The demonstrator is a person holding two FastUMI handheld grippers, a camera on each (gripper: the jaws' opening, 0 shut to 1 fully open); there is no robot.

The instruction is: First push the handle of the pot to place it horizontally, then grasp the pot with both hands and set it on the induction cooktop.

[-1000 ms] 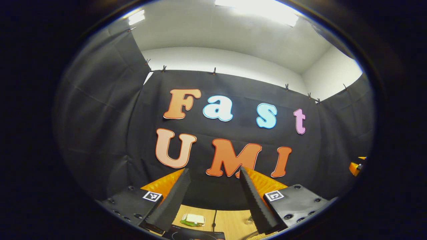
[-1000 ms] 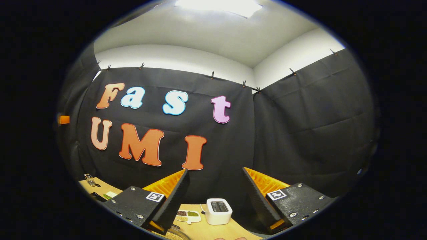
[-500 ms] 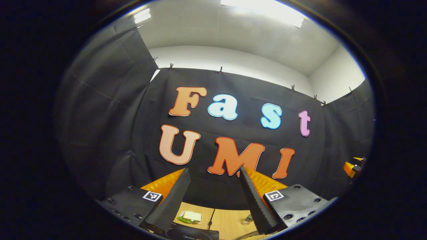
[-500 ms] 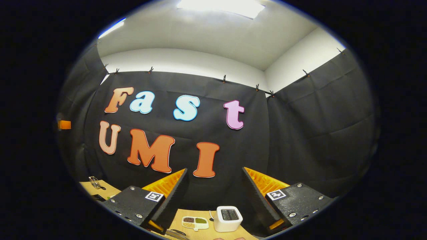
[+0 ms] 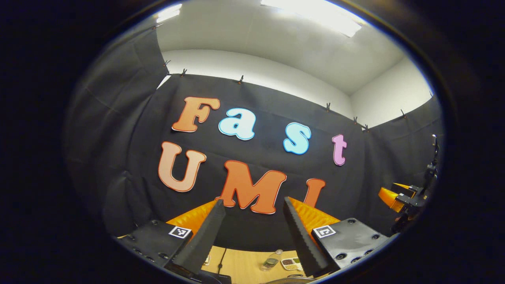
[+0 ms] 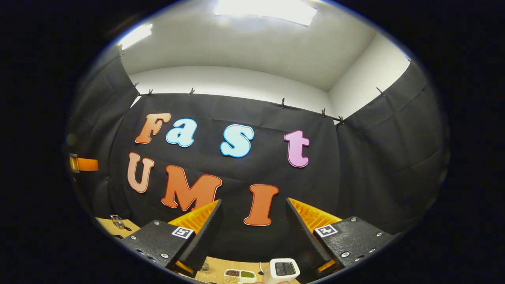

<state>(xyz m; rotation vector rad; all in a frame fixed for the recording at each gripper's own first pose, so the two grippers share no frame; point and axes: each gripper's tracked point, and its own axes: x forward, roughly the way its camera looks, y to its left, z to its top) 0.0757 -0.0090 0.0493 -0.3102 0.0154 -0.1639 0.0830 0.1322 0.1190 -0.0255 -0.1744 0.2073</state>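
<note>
**Pot lying below both grippers, barely caught at the lower edge**

A thin curved dark rim [image 5: 290, 279] is being glimpsed at the very bottom of the left gripper view, just below and ahead of the left gripper [image 5: 252, 225]; it may be the pot, though too little is being shown to be sure, and neither its handle nor the way that handle is pointing can be told. The cooktop cannot be made out with any confidence either. Whatever the rim is, it is lying under the fingers' line of aim, not along it: both grippers are being held tilted upward, toward the booth wall, so a downward pitch is being called for before any push on the handle can be lined up.

The left gripper's fingers are being held spread, with nothing between them. The right gripper [image 6: 254, 225] is likewise being held with its fingers wide apart and nothing in them; it is also being seen from the side, far off to the right in the left gripper view.

Beyond the fingers, the wooden table [image 5: 244, 264] is being shown as a narrow strip. On it, ahead of the left gripper, a small bottle [image 5: 271, 261] and a divided dish [image 5: 291, 263] are lying. Ahead of the right gripper, a white toaster [image 6: 282, 270] is standing just beside the same kind of dish [image 6: 238, 275].
</note>
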